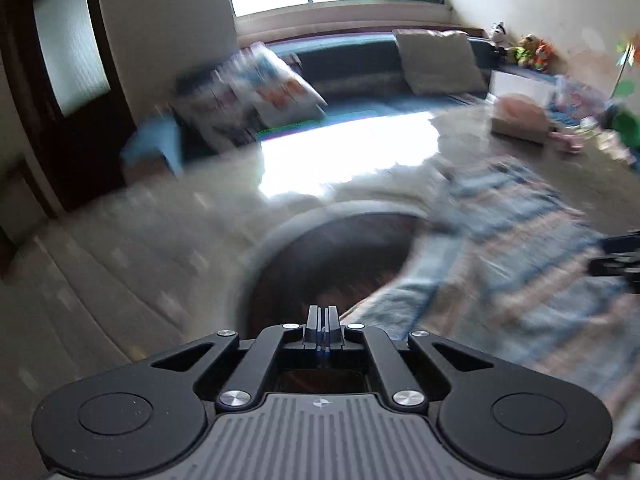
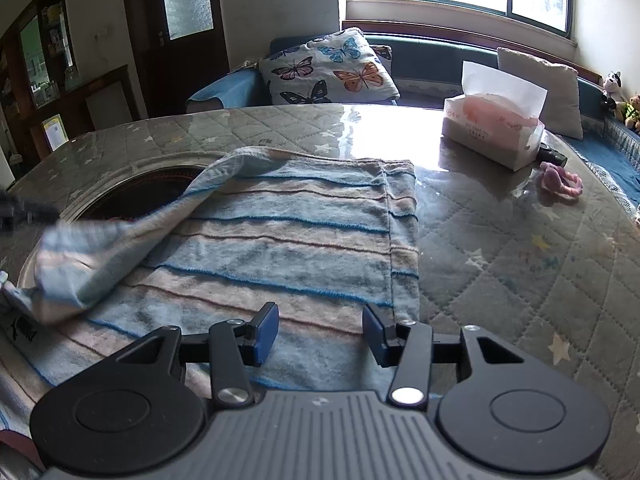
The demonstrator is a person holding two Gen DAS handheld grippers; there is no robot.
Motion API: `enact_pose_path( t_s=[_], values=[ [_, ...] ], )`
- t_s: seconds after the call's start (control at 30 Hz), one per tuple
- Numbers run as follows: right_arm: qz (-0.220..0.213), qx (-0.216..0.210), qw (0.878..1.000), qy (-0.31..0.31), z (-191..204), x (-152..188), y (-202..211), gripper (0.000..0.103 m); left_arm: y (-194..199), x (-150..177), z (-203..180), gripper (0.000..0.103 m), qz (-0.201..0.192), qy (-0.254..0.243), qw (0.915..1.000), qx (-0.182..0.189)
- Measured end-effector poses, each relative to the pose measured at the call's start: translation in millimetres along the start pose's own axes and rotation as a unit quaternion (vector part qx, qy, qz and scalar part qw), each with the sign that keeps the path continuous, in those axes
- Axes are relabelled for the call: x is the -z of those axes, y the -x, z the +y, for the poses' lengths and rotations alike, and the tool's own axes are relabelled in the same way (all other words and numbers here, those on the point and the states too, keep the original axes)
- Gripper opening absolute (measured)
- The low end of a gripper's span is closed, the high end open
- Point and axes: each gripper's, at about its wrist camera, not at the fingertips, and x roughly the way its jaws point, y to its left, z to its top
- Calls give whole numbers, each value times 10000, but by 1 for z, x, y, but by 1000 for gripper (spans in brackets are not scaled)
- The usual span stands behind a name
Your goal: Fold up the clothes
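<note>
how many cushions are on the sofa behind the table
2: a butterfly-print cushion at the sofa's left end, and a plain pale cushion further right, behind the tissue box. More could be hidden beyond the frame edges.

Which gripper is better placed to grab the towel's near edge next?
Right. The right gripper is open directly over the striped towel, view sharp. The left gripper is shut, empty, off the towel's side, view blurred.
</note>
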Motion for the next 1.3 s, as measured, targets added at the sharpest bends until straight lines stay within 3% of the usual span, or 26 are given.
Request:
enact_pose_path(
  t_s=[0.1, 0.2, 0.3, 0.4, 0.57, 0.63, 0.67, 0.83, 1.03, 1.17, 1.2, 1.27, 1.3],
  values=[
    [40, -1, 10000, -69, -6, -7, -3, 47, -12, -16, 7, 1, -271, -389, 9966, -681],
    [21, 39, 9999, -141, -13, -15, -6, 47, -31, -26, 15, 1, -454, -732, 9877, -1304],
    [28, 47, 9997, -225, -20, -23, -10, 47, -58, -27, 28, 1, -256, -716, 9848, -1562],
    [51, 53, 9995, -321, -30, -33, -19, 47, -77, -21, 39, 4, -1, -521, 9868, -1535],
    [97, 81, 9989, -444, -43, -48, -35, 47, -84, -15, 61, 9, 302, 237, 9919, -1214],
    [114, 57, 9985, -536, -49, -54, -43, 47, -80, -13, 69, 26, 394, 452, 9929, -1031],
    [118, 43, 9982, -585, -51, -57, -47, 47, -79, -12, 71, 29, 443, 522, 9933, -928],
    [110, 63, 9979, -638, -56, -75, -71, 46, -87, -2, 72, 33, 722, 570, 9929, -751],
    [106, 148, 9984, -544, -57, -92, -102, 46, -93, 2, 71, 32, 775, 630, 9926, -693],
    [50, 174, 9986, -489, -56, -99, -113, 45, -96, 1, 69, 11, 700, 584, 9944, -525],
    [45, 184, 9987, -466, -56, -101, -115, 42, -96, 0, 67, 5, 664, 544, 9948, -539],
    [36, 214, 9988, -439, -54, -103, -118, 18, -96, -1, 63, 2, 592, 458, 9953, -610],
    [41, 210, 9988, -431, -54, -104, -119, 14, -97, -2, 62, 2, 537, 420, 9956, -649]
  ],
)
